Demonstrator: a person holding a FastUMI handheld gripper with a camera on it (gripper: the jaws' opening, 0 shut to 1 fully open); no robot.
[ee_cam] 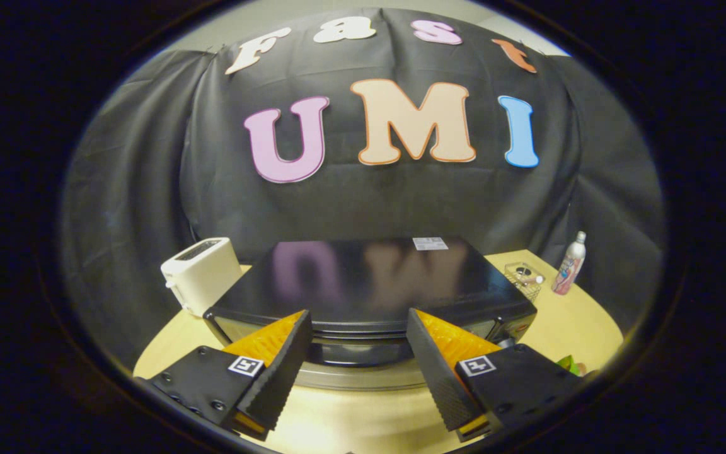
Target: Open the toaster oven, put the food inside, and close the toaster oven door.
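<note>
jaws: gripper (358,325) spread wide, holding nothing | pose: tilted down over the front edge | toaster oven (369,290) just ahead on the counter (574,321), door shut | white toaster (202,272) beside it

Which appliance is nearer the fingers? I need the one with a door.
The black toaster oven, just ahead of the open gripper; the white toaster stands beside it.

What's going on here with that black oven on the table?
A person is holding a handheld gripper up to the front top edge of the black toaster oven on the yellow table. Its fingers are spread open with the oven's handle area between them, not pressing on anything yet. A white toaster sits to one side, a bottle and a small clear box to the other.
</note>
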